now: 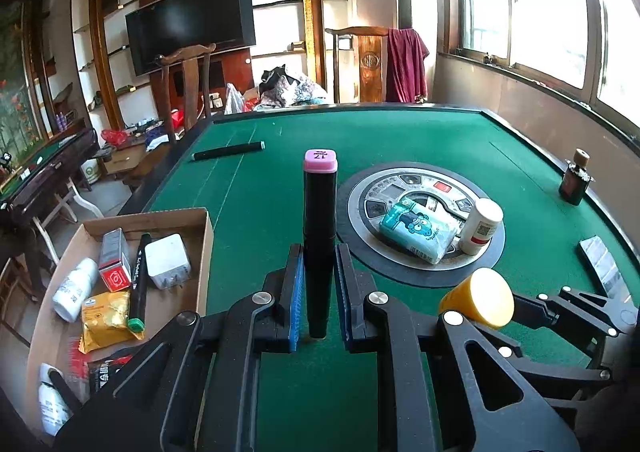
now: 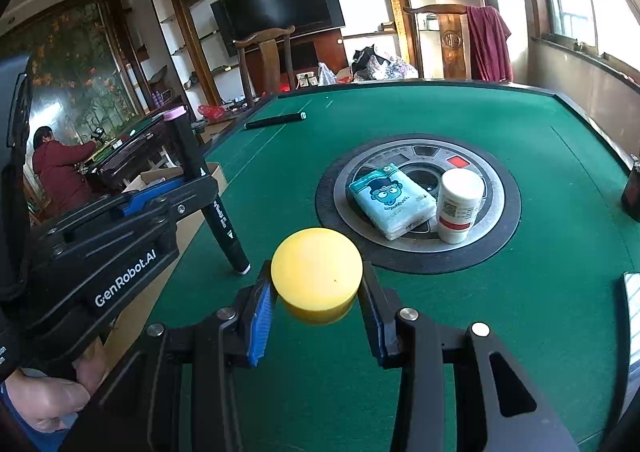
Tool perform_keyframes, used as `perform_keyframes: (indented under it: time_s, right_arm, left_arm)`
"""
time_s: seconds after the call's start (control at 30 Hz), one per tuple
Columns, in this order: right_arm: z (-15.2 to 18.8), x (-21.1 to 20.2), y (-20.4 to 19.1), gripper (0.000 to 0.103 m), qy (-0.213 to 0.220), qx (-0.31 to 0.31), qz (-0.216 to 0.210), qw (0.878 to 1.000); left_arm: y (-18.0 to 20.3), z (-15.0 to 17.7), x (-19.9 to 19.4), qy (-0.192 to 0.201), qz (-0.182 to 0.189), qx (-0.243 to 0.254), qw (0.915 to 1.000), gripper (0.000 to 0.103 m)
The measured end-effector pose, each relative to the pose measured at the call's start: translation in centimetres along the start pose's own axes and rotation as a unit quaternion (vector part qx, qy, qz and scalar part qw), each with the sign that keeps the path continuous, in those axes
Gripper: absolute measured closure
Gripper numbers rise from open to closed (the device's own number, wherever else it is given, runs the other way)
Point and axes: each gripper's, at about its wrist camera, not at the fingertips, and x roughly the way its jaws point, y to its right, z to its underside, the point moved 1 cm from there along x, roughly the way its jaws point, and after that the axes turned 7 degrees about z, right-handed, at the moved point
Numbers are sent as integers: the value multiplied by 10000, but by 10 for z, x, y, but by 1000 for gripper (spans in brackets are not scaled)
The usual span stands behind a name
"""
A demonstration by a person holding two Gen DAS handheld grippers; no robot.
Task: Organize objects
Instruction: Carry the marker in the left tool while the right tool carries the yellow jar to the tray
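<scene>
Between the pads of the left gripper (image 1: 319,288) a black marker (image 1: 319,244) with a pink cap is clamped upright, jaws drawn as near together as the barrel allows; in the right wrist view its lower tip is seen at or just above the felt (image 2: 520,292), and contact cannot be told. Between the pads of the right gripper (image 2: 316,292) a yellow-capped jar (image 2: 317,278) is held, jaws partly open around its width; only the lid shows, and the body is hidden beneath it. To the left of the left fingers lies the cardboard box (image 1: 208,252), already holding a white bottle, a red carton, a charger, a yellow packet and a second marker. Ahead of both pairs of fingers, on the round centre panel (image 1: 360,192), a tissue pack (image 1: 418,230) and a white bottle (image 1: 480,226) stand touching each other. Further ahead and left, a dark pen (image 1: 228,151) lies on the felt; far to the right a small brown bottle (image 1: 575,180) stands near the table edge. Both held items are judged bound for the box. Risks noted: the marker is gripped low on its barrel and could pivot or slip if swung quickly; the two grippers are close, so a crossing move could knock them together; the jar could twist out if only the lid is gripped; the box is crowded, so a dropped item may bounce out.
</scene>
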Motion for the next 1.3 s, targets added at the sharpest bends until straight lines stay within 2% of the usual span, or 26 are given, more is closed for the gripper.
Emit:
perform_keyframes:
  time_s: [1.3]
  right_arm:
    - [4, 6, -35, 63, -39, -120, -128, 9998]
  left_arm:
    - [-32, -5, -30, 398, -75, -387, 9984, 88]
